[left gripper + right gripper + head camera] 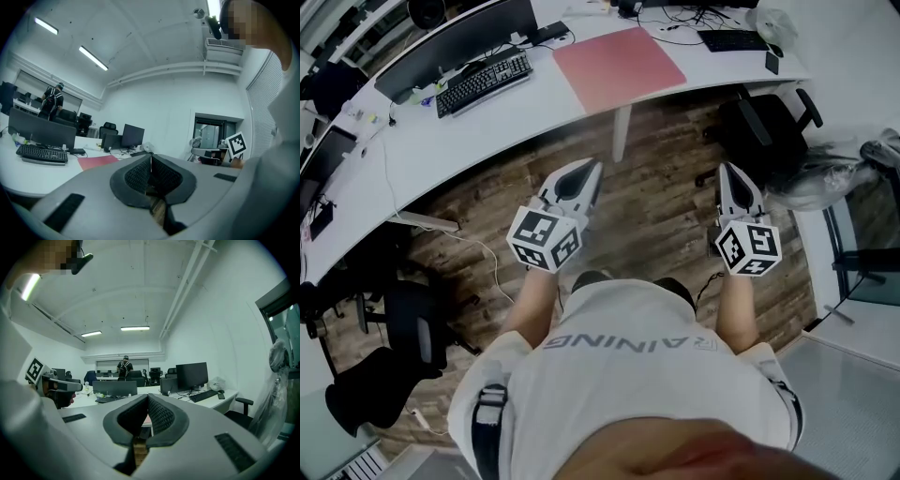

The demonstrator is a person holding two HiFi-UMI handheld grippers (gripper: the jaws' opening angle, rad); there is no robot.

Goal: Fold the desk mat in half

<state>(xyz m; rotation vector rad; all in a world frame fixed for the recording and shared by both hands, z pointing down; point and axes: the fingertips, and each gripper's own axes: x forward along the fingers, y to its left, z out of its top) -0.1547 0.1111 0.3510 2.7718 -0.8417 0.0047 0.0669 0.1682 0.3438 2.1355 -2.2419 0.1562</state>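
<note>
Closest to the head camera is the white shirt (628,366) of the person carrying the rig, filling the lower middle of the frame. Both forearms reach up-frame from it.

Left gripper (589,169): held out over the wood floor (656,202), short of the desk (422,150). Its own view shows the jaws pressed together with nothing between them.

Right gripper (733,172): right of centre in the head view, also over the floor, near a black chair (764,131). Its own view shows the jaws closed tip to tip, empty.

Desk mat (619,64): red sheet at the upper middle of the head view, lying flat and fully spread on the white desk, to the right of the keyboard (483,82) and monitor (455,47). The left gripper view shows it as a red strip at left of centre (96,161). Both grippers are well apart from it.

Progress, my reading: nothing of the fold is done. No edge is lifted and no crease shows. Left to do: get to the desk, open the jaws, take one edge of the mat, carry it across to the opposite edge and lay it down. I judge this as the approach.
</note>
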